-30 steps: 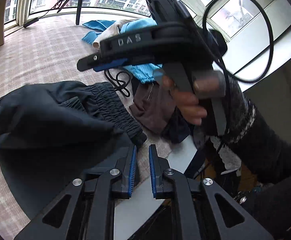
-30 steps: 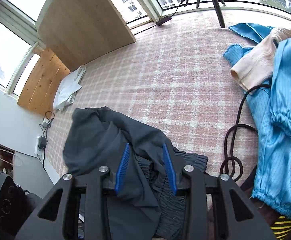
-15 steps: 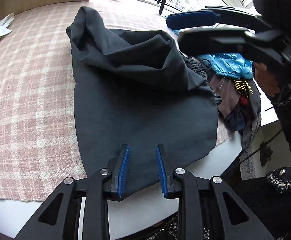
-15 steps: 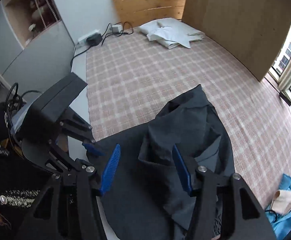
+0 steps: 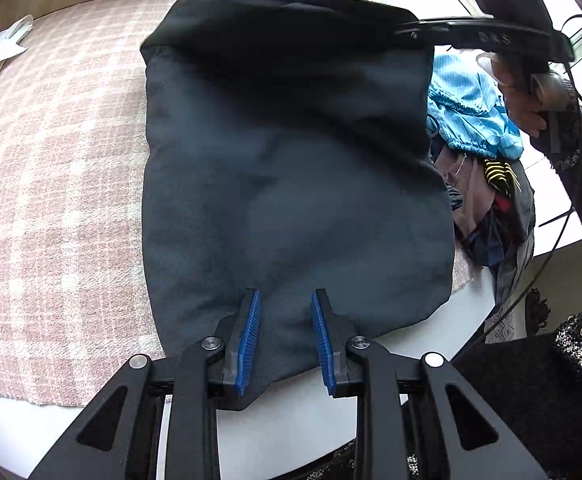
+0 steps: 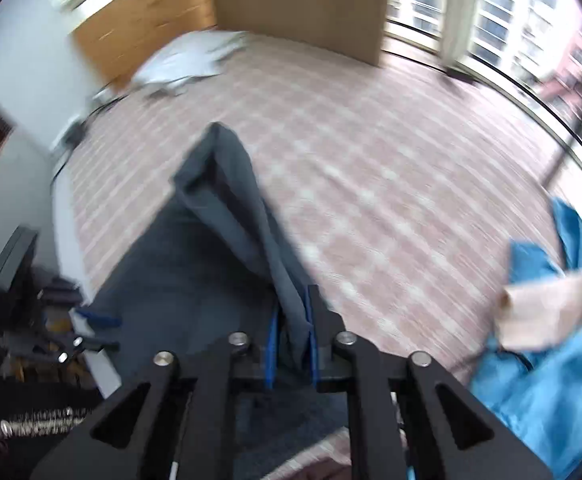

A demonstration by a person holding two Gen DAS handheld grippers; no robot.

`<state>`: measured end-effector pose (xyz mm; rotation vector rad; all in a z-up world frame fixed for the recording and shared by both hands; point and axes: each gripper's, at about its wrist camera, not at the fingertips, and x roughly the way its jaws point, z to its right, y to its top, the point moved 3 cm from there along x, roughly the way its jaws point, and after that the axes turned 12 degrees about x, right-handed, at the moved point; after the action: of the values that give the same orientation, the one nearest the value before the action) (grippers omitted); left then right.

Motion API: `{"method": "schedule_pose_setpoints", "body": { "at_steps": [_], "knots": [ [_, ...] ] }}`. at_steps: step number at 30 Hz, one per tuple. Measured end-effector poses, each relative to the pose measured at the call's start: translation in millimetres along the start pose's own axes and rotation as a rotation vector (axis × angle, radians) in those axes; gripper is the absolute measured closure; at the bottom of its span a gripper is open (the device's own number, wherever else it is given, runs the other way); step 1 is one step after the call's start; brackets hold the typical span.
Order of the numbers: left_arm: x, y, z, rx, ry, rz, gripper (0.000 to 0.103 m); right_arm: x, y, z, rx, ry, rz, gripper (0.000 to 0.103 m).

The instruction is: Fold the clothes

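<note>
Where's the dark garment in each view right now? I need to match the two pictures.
Left wrist: dark garment fills the centre, its far edge lifted by the right tool.
Right wrist: lower left, a fold pinched in the right tool.
Shared landmark: blue clothing on the plaid cloth.

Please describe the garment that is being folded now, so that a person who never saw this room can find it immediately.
Look at the pink checked cloth covering the table. Near its front edge lies a large dark grey garment, with the left gripper open over its near hem and the right gripper pinching a raised fold. The pile beside it is bright: blue clothes; only this piece is plain and dark.
</note>
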<state>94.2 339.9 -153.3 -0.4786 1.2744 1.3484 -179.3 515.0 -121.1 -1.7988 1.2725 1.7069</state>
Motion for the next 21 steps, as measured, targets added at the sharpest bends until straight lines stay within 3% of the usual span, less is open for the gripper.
{"method": "schedule_pose_setpoints", "body": {
  "at_steps": [2, 4, 8, 10, 14, 16, 18, 21],
  "knots": [
    [0, 0, 0, 0.004, 0.005, -0.006, 0.078, -4, -3, 48, 0.133, -0.14, 0.018, 0.083],
    [-3, 1, 0, 0.011, 0.01, -0.012, 0.078, -13, 3, 39, 0.088, -0.158, 0.066, 0.082],
    [-14, 7, 1, 0.025, 0.025, 0.006, 0.078, -8, 20, -30, -0.046, 0.046, 0.096, 0.078],
    [-17, 10, -1, 0.024, 0.021, 0.023, 0.076, 19, 31, -72, -0.134, 0.116, 0.044, 0.075],
    [5, 8, -4, 0.02, 0.022, -0.022, 0.076, 87, 49, -130, -0.264, 0.121, -0.042, 0.07],
    [10, 4, -4, 0.009, 0.016, -0.027, 0.076, 120, 68, -122, -0.275, -0.018, -0.055, 0.071],
    [6, 2, -4, 0.01, 0.014, -0.023, 0.076, 132, 91, -97, -0.191, -0.148, -0.035, 0.07],
    [-17, 7, -3, 0.032, 0.045, 0.012, 0.076, 90, 98, -67, 0.002, 0.006, 0.02, 0.07]
  ]
}}
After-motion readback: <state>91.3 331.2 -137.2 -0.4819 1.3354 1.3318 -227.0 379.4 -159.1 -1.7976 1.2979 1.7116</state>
